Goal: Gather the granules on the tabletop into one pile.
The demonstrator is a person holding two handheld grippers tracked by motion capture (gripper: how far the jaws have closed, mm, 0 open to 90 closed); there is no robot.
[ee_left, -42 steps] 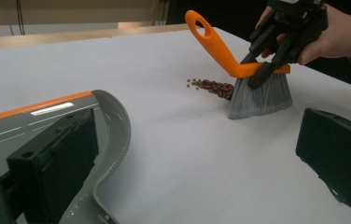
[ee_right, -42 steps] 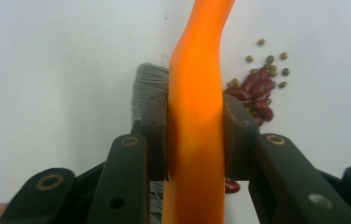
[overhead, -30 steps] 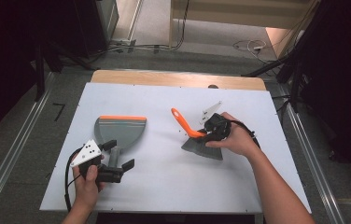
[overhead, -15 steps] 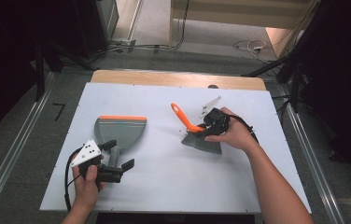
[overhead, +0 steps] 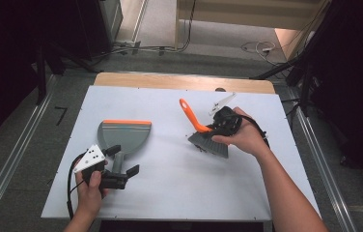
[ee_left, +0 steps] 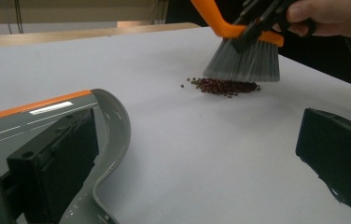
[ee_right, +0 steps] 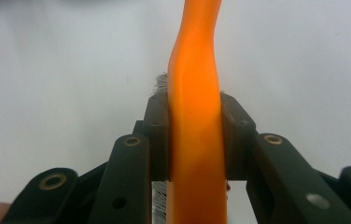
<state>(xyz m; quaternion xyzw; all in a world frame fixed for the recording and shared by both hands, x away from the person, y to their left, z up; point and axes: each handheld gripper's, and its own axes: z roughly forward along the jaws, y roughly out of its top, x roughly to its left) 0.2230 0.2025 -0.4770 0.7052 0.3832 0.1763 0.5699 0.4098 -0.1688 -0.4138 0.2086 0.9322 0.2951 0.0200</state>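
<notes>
Gripping the orange handle of a hand brush (overhead: 203, 130), the right tool (overhead: 222, 124) has its two black jaws pressed tight against either side of that handle, as the right gripper view makes plain, with the orange bar running straight up between them. The person's right hand (overhead: 245, 137) holds this tool over the right half of the white counter (overhead: 179, 179). The brush is tilted, its grey bristles (ee_left: 241, 60) pointing down at the counter and its handle slanting up and away toward the far edge. From the left gripper view, a small heap of dark reddish-brown beads (ee_left: 224, 86) lies on the counter directly under the bristle tips, which hang just above or barely at the heap; I cannot tell whether they touch. Well apart to the left lies a grey dustpan (overhead: 123, 136) with an orange lip along its far edge, flat on the counter. The left tool (overhead: 124, 166), held in the left hand (overhead: 91, 186) near the counter's front edge, has its jaws spread wide, one sitting over the dustpan's handle end and the other over bare counter, clamping nothing.
</notes>
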